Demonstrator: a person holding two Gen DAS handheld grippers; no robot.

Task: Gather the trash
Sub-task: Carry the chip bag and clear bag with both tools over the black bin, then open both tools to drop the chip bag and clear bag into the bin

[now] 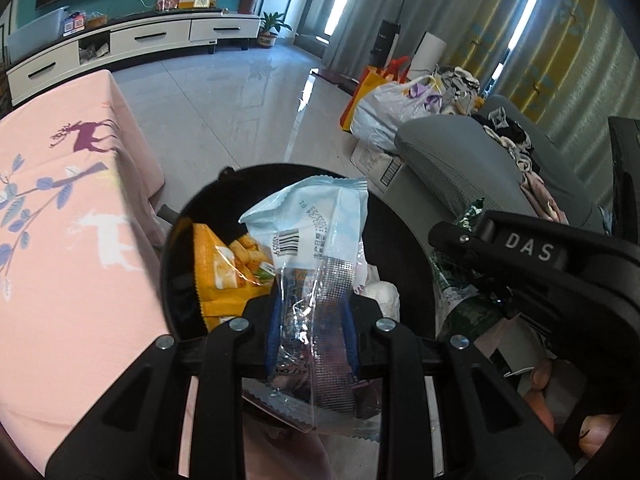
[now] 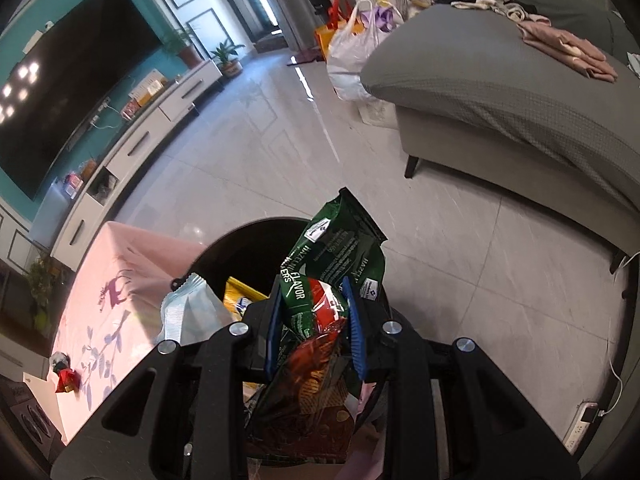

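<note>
The landmark is the black trash bin (image 1: 400,216), which stands beside the table with the pink cloth (image 1: 60,200). Over the bin's opening, the left gripper (image 1: 310,332) is pinching a pale blue wrapper (image 1: 316,216) with a clear part, and the right gripper (image 2: 314,328) is pinching a green and red wafer bag (image 2: 340,248). Inside the bin lies a yellow snack bag (image 1: 224,276). On the cloth, away from the bin, a small red wrapper (image 2: 66,380) remains. Such empty film is probably very light, soft and slippery, so it seems best to grip it on a flat middle part.
</note>
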